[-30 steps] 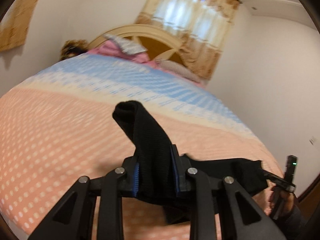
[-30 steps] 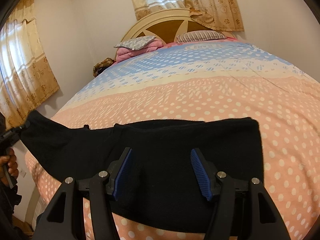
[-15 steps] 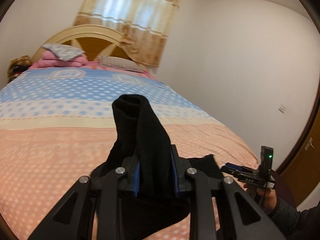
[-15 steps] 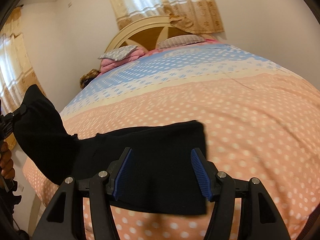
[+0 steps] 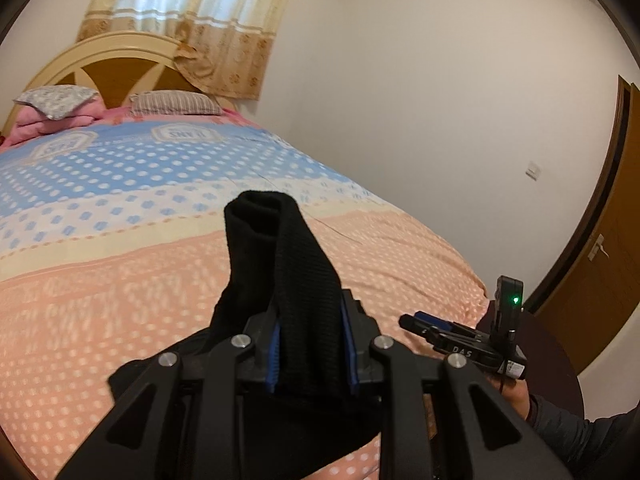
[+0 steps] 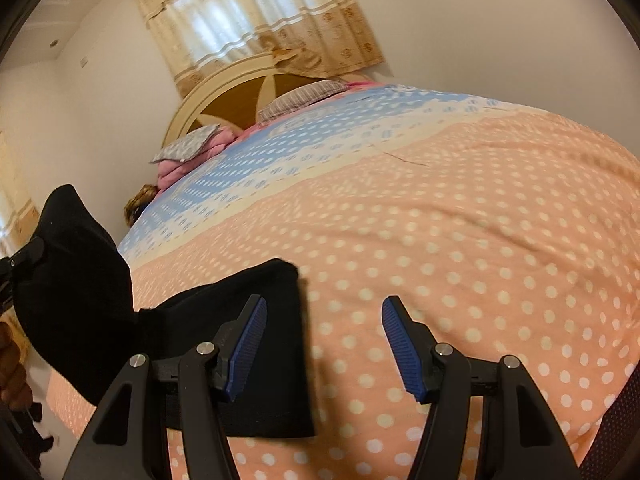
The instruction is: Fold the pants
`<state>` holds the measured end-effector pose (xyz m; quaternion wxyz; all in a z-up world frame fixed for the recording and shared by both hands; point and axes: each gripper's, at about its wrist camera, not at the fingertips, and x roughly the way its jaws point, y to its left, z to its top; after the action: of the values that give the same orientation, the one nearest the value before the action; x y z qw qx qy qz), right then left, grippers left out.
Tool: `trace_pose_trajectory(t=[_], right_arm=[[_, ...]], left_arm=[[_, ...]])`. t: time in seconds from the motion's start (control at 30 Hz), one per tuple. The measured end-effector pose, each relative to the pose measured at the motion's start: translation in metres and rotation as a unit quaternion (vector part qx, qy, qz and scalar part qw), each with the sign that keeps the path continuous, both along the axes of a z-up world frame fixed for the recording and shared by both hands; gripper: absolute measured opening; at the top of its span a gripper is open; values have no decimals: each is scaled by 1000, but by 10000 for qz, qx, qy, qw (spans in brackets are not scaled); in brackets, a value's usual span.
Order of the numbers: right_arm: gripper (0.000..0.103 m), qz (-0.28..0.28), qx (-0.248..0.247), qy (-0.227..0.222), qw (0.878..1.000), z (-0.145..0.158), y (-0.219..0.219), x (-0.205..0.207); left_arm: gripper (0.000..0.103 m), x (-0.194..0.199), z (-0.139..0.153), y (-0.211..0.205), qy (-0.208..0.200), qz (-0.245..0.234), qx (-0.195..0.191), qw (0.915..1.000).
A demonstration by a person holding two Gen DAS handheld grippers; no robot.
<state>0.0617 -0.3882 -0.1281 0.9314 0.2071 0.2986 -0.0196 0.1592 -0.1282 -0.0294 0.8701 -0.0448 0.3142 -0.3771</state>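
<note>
Black pants (image 5: 296, 280) stick up from my left gripper (image 5: 310, 344), whose blue pads are shut on a bunched fold of them. The remaining cloth hangs down below the fingers onto the bed. In the right wrist view the pants (image 6: 256, 360) lie folded on the dotted bedspread at the lower left, with one end lifted at the far left where the left gripper (image 6: 24, 260) holds it. My right gripper (image 6: 322, 344) stands open above the bedspread, with nothing between its pads; its left finger is over the pants' right edge. The right gripper (image 5: 424, 326) also shows at the lower right of the left wrist view.
The bed (image 6: 460, 240) has a pink, cream and blue dotted cover. Pillows (image 5: 172, 103) and a pink blanket lie by the headboard (image 5: 108, 64) under a curtained window. A wooden door (image 5: 600, 272) stands at the right. A person's hand (image 5: 516, 396) holds the right gripper.
My left gripper has swung to the right with the pants' end, folding the cloth over itself. The flat part under my right gripper has shrunk leftward, and both views have rolled.
</note>
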Motion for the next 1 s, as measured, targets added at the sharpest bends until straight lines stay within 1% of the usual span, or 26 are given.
trace_pose_trajectory(t=[0.1, 0.27, 0.43, 0.53, 0.77, 0.9, 0.97, 1.0], right_arm=[[62, -122, 89, -23, 9999, -1, -7, -2], [62, -229, 182, -13, 9996, -5, -16, -4], [62, -308, 246, -1, 9992, -8, -20, -4], [62, -306, 254, 2, 9992, -9, -19, -4], [62, -278, 270, 78, 9992, -14, -17, -1], [62, -307, 237, 48, 9992, -15, -17, 0], [62, -346, 239, 30, 9991, -16, -19, 0], [62, -358, 249, 20, 9990, -16, -20, -1]], left_arm=[[26, 1, -2, -22, 8, -128, 129, 9998], [26, 4, -19, -58, 44, -226, 433, 9988], [26, 1, -40, -81, 270, -398, 538, 9974], [26, -2, -46, -90, 325, -444, 598, 9967], [26, -8, -54, -110, 275, -445, 795, 9955], [29, -15, -61, -125, 130, -463, 1054, 9933], [29, -20, -59, -126, 129, -547, 886, 9945], [32, -23, -56, -126, 116, -583, 780, 9952]])
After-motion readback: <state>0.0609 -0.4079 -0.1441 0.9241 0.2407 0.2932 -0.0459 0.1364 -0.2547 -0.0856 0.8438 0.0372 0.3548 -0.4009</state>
